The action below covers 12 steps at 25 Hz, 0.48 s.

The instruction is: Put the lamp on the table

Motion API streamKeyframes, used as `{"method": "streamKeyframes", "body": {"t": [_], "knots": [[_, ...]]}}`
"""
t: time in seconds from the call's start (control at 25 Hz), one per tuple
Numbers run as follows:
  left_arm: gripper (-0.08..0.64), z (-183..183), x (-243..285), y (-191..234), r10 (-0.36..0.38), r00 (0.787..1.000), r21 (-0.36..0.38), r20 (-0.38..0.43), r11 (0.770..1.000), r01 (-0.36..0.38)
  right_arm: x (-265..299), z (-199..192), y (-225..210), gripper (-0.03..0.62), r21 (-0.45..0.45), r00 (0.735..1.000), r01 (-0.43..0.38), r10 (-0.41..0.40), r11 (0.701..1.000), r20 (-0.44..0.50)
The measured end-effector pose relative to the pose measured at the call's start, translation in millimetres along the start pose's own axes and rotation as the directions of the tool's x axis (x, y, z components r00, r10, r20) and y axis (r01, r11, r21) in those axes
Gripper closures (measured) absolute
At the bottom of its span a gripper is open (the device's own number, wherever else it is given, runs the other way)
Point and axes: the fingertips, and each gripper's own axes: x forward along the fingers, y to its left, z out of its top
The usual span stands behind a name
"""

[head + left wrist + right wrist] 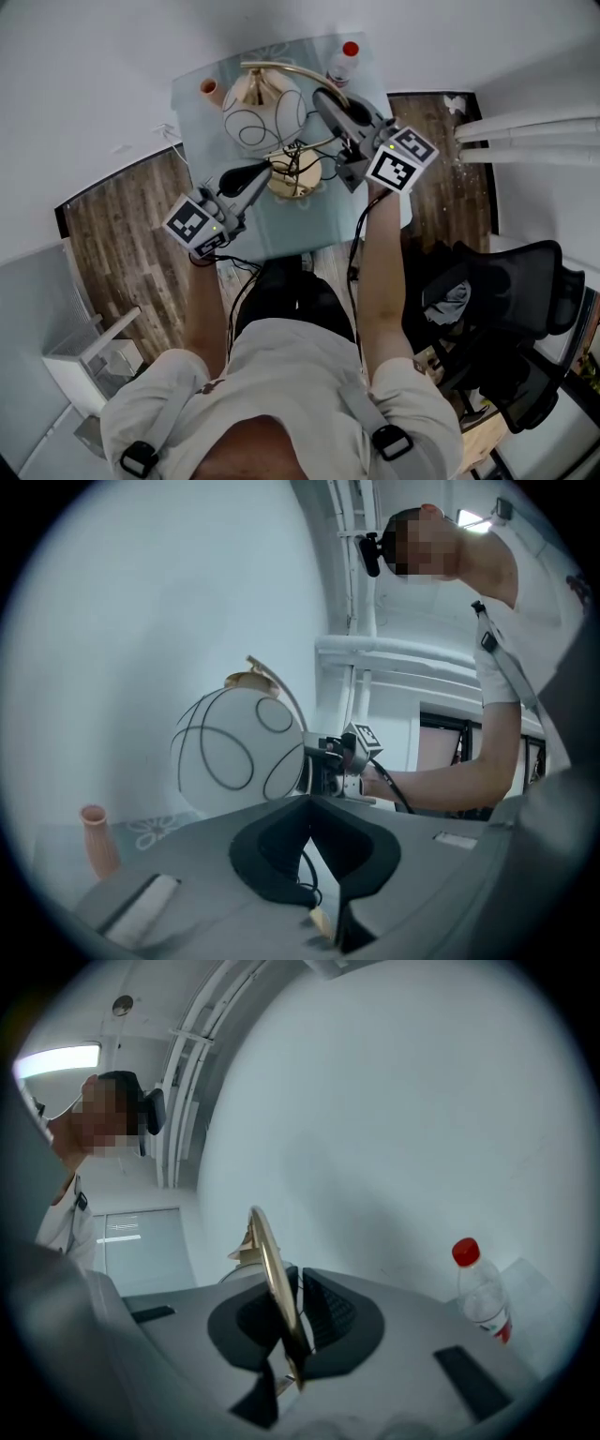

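The right gripper (296, 1326) was clamped on the gold arched stem (267, 1251) of the lamp (267, 117), its round white shade (234, 752) just ahead of the jaws over the table (206, 89), while the left gripper (312, 836), jaws closed together, faced that shade from the other side.

**A:** We saw bright, cool, even light. A long white ceiling light strip (56, 1058) glowed blown-out at the right gripper view's upper left.

**B:** Agreed. We found both gripper views ringed with black and bowed at the edges, and everything nearest the lens was soft.

**A:** We caught a thin glint along the gold curved metal lamp arm (272, 1269).

**B:** And we saw only faint shadows in the head view.
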Motion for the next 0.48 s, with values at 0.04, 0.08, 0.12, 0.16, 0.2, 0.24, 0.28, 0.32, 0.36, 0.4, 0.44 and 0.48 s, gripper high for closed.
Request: {"method": "streamKeyframes", "body": {"t": [0.04,0.08,0.12,0.16,0.2,0.24,0.28,0.32,0.36,0.4,0.44,0.48], "knots": [[0.559,6.9,-0.1,-5.3,-0.004,1.000,0.008,0.003,1.000,0.004,-1.2,-0.7,1.3,0.572,0.001,1.000,0.000,0.000,1.000,-0.003],[0.558,14.3,0.0,-9.9,-0.007,1.000,0.017,0.009,1.000,0.006,-2.3,-1.5,2.7,0.566,0.002,1.000,-0.001,0.001,1.000,-0.006],[0.558,21.4,0.2,-13.6,-0.008,1.000,0.027,0.017,1.000,0.008,-3.1,-2.2,4.1,0.563,0.002,1.000,-0.003,0.003,1.000,-0.010],[0.559,27.7,0.5,-16.2,-0.009,1.000,0.037,0.025,0.999,0.008,-3.5,-3.0,5.5,0.561,0.001,1.000,-0.006,0.006,1.000,-0.013],[0.558,32.8,0.8,-18.1,-0.010,0.999,0.047,0.031,0.999,0.008,-3.7,-3.8,6.9,0.557,0.000,1.000,-0.010,0.010,1.000,-0.017],[0.558,36.9,1.0,-19.3,-0.010,0.999,0.054,0.037,0.999,0.008,-3.7,-4.6,8.4,0.555,-0.001,1.000,-0.013,0.013,1.000,-0.021],[0.558,40.2,1.1,-19.9,-0.007,0.999,0.056,0.041,0.998,0.005,-3.8,-5.5,9.8,0.555,-0.002,1.000,-0.017,0.017,1.000,-0.024],[0.558,42.3,1.0,-20.1,-0.001,0.999,0.053,0.043,0.999,-0.002,-4.1,-6.5,11.4,0.554,-0.003,0.999,-0.019,0.019,1.000,-0.027],[0.558,43.1,0.5,-19.9,0.008,0.999,0.048,0.040,0.999,-0.010,-4.8,-7.5,13.2,0.546,-0.004,0.999,-0.022,0.022,1.000,-0.029],[0.559,43.0,-0.2,-19.8,0.020,0.999,0.042,0.033,0.999,-0.021,-5.9,-8.7,15.2,0.545,-0.006,0.999,-0.024,0.024,1.000,-0.031],[0.558,42.4,-1.0,-20.1,0.031,0.999,0.038,0.022,0.999,-0.031,-7.1,-9.8,17.3,0.543,-0.007,0.999,-0.026,0.026,1.000,-0.033],[0.558,42.0,-1.7,-21.1,0.040,0.999,0.039,0.012,0.998,-0.040,-8.5,-10.9,19.2,0.538,-0.008,0.999,-0.027,0.027,1.000,-0.036]]}}
